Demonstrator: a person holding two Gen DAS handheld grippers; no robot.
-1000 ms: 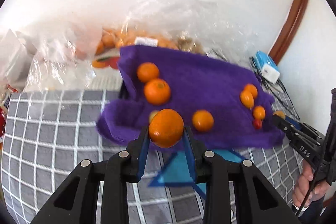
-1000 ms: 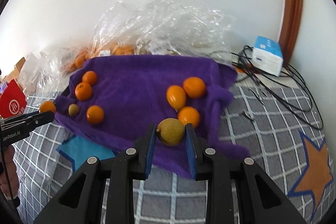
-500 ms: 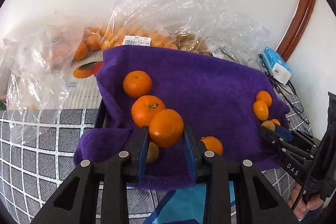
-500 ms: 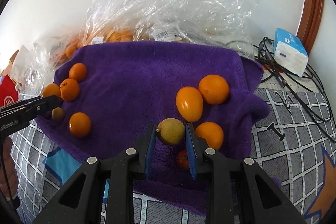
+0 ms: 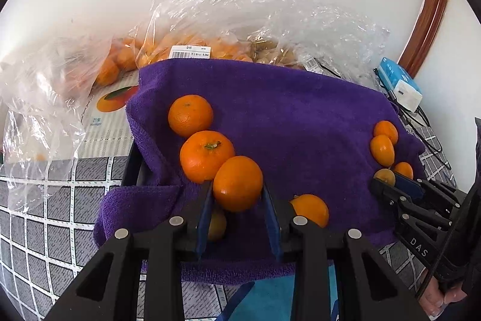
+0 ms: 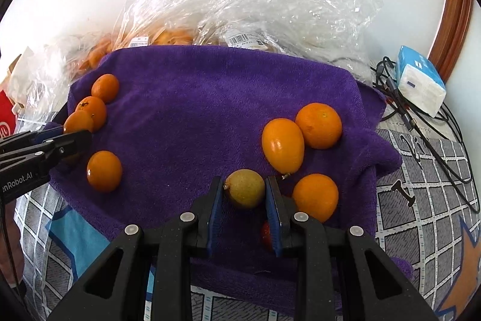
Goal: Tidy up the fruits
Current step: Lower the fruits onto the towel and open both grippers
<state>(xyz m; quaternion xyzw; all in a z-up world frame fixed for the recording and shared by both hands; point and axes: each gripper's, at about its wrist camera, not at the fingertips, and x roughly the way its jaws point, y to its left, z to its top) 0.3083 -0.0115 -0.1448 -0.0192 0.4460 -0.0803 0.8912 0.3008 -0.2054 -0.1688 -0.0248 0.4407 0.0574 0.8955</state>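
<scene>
Two fruits are gripped: the left hand-held gripper (image 5: 237, 202) clamps a mandarin (image 5: 237, 183), the right hand-held gripper (image 6: 244, 194) a brownish-green fruit (image 6: 245, 188), both over the purple towel (image 6: 195, 116). Lower each gently beside its like before releasing; open towel lies mid-cloth, away from the edges.

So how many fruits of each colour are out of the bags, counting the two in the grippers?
Orange fruits: 7
Yellow-brown fruits: 2
Red fruits: 1
Total: 10
</scene>
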